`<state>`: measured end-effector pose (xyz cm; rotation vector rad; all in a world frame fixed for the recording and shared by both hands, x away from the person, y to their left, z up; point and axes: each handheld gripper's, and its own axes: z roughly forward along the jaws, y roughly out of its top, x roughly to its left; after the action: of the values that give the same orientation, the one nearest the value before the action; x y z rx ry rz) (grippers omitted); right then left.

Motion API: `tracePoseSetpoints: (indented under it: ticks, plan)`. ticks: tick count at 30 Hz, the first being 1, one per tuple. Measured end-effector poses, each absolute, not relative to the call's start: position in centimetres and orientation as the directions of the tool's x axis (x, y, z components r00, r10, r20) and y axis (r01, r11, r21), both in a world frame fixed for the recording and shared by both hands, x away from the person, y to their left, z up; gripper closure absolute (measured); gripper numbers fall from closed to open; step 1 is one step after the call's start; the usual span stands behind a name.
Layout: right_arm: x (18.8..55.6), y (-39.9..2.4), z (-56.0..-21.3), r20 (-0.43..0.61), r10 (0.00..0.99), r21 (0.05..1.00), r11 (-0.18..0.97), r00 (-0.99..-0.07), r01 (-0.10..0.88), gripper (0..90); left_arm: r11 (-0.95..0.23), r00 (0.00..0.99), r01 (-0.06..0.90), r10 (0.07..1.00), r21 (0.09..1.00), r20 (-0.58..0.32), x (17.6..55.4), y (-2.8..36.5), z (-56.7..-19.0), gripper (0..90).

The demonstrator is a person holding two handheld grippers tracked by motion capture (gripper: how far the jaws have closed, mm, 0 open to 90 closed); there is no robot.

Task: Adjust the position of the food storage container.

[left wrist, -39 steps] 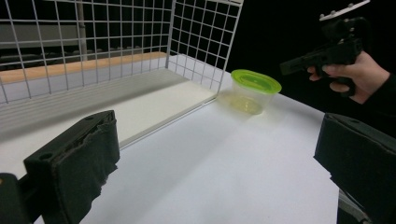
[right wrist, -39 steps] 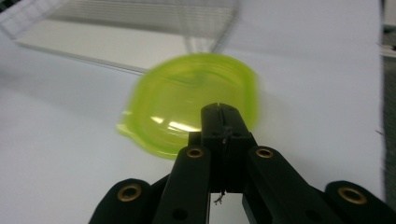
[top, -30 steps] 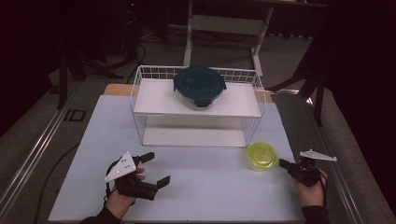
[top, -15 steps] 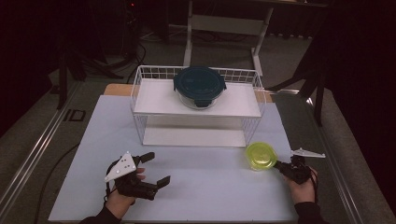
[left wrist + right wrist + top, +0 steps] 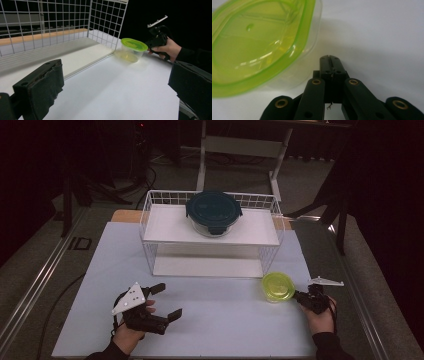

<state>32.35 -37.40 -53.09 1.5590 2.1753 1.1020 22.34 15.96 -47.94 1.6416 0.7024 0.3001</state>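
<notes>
At the lower right of the high view the right gripper [image 5: 301, 297], fingers pressed together on nothing, sits just beside the green-lidded tub [image 5: 278, 286] on the worktop [image 5: 220, 320]; it seems to be approaching, so the fingers must spread next. The left gripper [image 5: 167, 301] rests lower left, fingers spread, while the wire rack [image 5: 150, 227] holding a dark-lidded container [image 5: 214, 211] stands close behind the tub
</notes>
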Motion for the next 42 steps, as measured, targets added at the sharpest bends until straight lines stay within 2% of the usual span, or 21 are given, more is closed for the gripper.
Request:
tracePoseSetpoints:
  ticks: [28, 42]
  plan:
    - [32.6, -32.9, -53.0, 0.26, 0.784, 0.716, 0.236, -0.564, 0.657, 90.0, -0.059, 0.785, 0.28, 0.588, 0.958, -0.193, 22.3, 15.7, -48.1, 0.0]
    - [33.3, -32.6, -52.9, 0.248, 0.79, 0.711, 0.245, -0.561, 0.659, 90.0, -0.06, 0.785, 0.281, 0.589, 0.958, -0.193, 22.3, 15.6, -48.2, 0.0]
